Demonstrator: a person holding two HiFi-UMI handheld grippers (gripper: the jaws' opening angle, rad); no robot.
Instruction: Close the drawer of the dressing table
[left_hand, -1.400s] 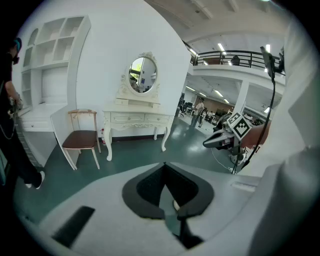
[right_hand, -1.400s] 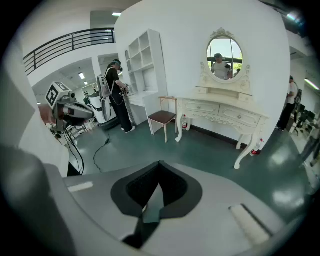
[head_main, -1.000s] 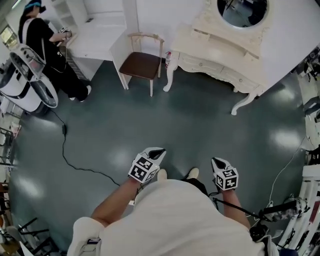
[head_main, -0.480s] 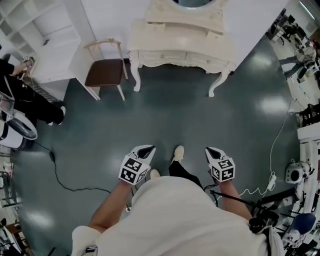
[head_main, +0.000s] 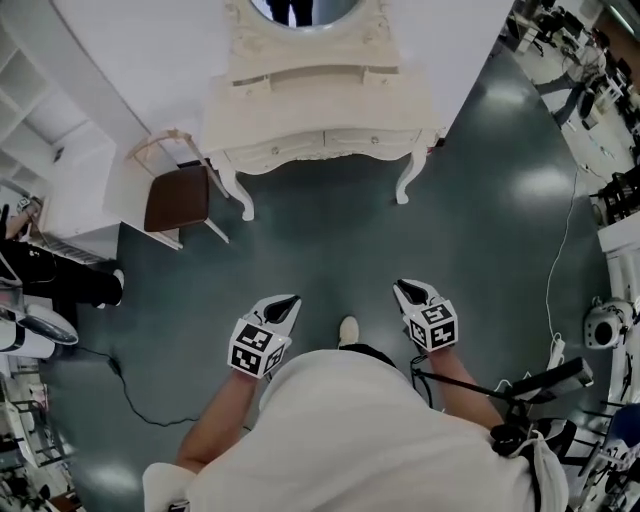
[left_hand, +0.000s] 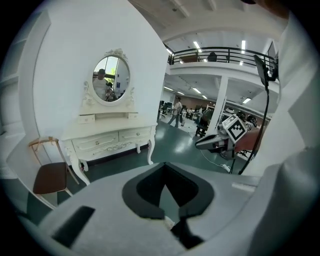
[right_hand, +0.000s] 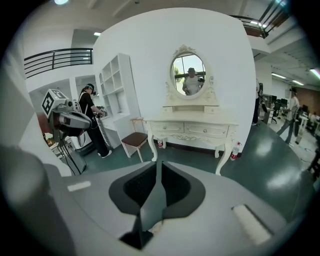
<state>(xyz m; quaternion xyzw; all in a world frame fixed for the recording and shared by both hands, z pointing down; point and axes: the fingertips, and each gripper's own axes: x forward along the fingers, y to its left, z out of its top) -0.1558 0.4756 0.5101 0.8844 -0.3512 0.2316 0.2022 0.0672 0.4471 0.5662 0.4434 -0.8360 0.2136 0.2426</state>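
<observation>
Cream-white carved dressing table (head_main: 320, 110) with an oval mirror (right_hand: 188, 74) stands against the white wall, well ahead of both grippers across the dark green floor (head_main: 330, 250). Its two front drawers (right_hand: 212, 131) look flush with the frame. A brown-seated wooden chair (head_main: 178, 198) stands near it. The left gripper (left_hand: 164, 166) has its tips together and holds nothing. The right gripper (right_hand: 159, 167) shows a narrow slit between jaws that have just been opening, with nothing between them.
</observation>
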